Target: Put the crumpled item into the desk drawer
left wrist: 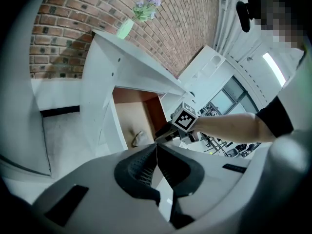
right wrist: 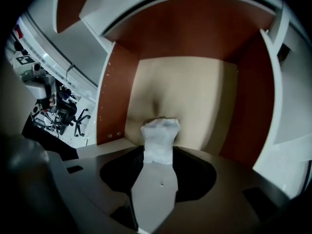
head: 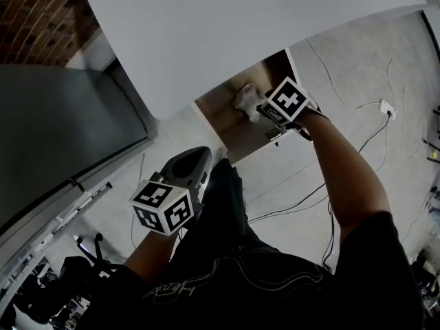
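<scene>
crumpled white paper wad (right wrist: pixel 160 139) — likely light, soft; pinch mid-bulk; between parted jaws of right gripper (right wrist: pixel 158 153), inside open wooden drawer (right wrist: pixel 195 91); left gripper (left wrist: pixel 157 147) closed, empty.

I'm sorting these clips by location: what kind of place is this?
Probably an office or lab workspace: a white desk beside a brick wall, office chairs nearby, cables across the floor.

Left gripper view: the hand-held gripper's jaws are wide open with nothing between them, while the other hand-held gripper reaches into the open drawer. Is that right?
Not quite. The left gripper view shows the left hand-held gripper with its jaws closed together, not wide open. The rest holds: nothing is between them, and the right hand-held gripper reaches into the open drawer.
</scene>
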The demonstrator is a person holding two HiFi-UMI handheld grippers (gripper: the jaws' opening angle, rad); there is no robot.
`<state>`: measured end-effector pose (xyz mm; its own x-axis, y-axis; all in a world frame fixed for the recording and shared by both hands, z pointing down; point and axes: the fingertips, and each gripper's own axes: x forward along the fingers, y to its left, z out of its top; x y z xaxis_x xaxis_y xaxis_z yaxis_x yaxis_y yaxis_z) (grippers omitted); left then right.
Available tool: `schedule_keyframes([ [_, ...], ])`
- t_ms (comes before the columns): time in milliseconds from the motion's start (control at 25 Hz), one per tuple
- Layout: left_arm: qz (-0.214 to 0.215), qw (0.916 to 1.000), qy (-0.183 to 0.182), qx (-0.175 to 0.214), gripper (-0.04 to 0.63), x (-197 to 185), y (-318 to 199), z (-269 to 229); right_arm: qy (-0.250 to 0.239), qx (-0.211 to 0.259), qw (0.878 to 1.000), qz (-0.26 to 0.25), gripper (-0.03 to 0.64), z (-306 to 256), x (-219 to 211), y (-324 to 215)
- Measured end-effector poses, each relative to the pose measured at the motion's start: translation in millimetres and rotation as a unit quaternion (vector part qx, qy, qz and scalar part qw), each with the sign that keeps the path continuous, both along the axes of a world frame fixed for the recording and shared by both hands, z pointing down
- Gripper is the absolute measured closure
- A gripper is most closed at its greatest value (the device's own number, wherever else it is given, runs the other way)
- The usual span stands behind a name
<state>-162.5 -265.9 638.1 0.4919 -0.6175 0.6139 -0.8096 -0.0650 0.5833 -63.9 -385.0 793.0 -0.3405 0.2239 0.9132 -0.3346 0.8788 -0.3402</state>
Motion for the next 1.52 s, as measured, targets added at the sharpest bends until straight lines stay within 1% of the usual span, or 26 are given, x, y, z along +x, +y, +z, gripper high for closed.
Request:
schedule_keyframes([
  [120, -0.002, 0.9999, -0.004, 0.015, 0.572, 2.7, 1.6, -17.2, -0.029, 0.015, 0.999, 0.013, 0.423, -38.5, 2.2, 3.7],
  [280, -0.004, 0.9997, -0.003, 0.024, 0.572, 11.2, 15.8, -48.7, -0.064, 0.041, 0.997, 0.021, 0.423, -99.1, 15.0, 29.1],
  [360, 0.000, 0.9994, 0.002, 0.034, 0.572, 19.3, 22.9, -69.0, -0.094, 0.056, 0.994, 0.031, 0.423, -134.2, 21.3, 43.6],
  [480, 0.016, 0.9975, 0.010, 0.068, 0.572, 30.9, 26.7, -106.8, -0.154, 0.090, 0.983, 0.044, 0.425, -198.3, 23.9, 61.8],
  [600, 0.034, 0.9940, 0.014, 0.103, 0.572, 43.4, 37.1, -150.1, -0.201, 0.129, 0.969, 0.064, 0.440, -261.3, 33.1, 88.1],
  [680, 0.045, 0.9920, 0.017, 0.117, 0.572, 54.4, 52.5, -179.3, -0.243, 0.148, 0.955, 0.084, 0.459, -305.4, 38.6, 114.0],
  [800, 0.065, 0.9879, 0.023, 0.139, 0.572, 74.5, 80.4, -225.1, -0.309, 0.161, 0.929, 0.128, 0.494, -371.5, 50.2, 154.0],
  [880, 0.079, 0.9836, 0.030, 0.160, 0.572, 89.6, 98.1, -255.7, -0.359, 0.154, 0.906, 0.162, 0.509, -417.6, 59.8, 178.4],
  [960, 0.088, 0.9788, 0.040, 0.180, 0.572, 104.3, 116.2, -286.0, -0.412, 0.151, 0.880, 0.181, 0.517, -464.2, 70.3, 203.4],
  [1000, 0.093, 0.9765, 0.044, 0.190, 0.572, 111.3, 125.6, -300.4, -0.435, 0.154, 0.868, 0.184, 0.527, -484.8, 76.1, 216.4],
  [1080, 0.102, 0.9716, 0.039, 0.210, 0.572, 124.5, 143.8, -328.5, -0.469, 0.171, 0.848, 0.177, 0.546, -519.3, 87.9, 242.7],
  [1160, 0.114, 0.9646, 0.027, 0.236, 0.572, 137.0, 160.2, -359.4, -0.491, 0.210, 0.829, 0.164, 0.554, -547.0, 99.6, 265.2],
  [1200, 0.120, 0.9603, 0.023, 0.251, 0.572, 142.9, 167.7, -375.0, -0.497, 0.230, 0.822, 0.160, 0.559, -557.5, 105.6, 274.8],
  [1280, 0.132, 0.9515, 0.023, 0.277, 0.572, 154.2, 182.3, -403.2, -0.501, 0.252, 0.813, 0.157, 0.563, -572.4, 117.0, 292.5],
  [1520, 0.174, 0.9223, 0.022, 0.344, 0.572, 185.7, 223.9, -466.3, -0.523, 0.273, 0.792, 0.155, 0.568, -614.6, 137.6, 336.7],
])
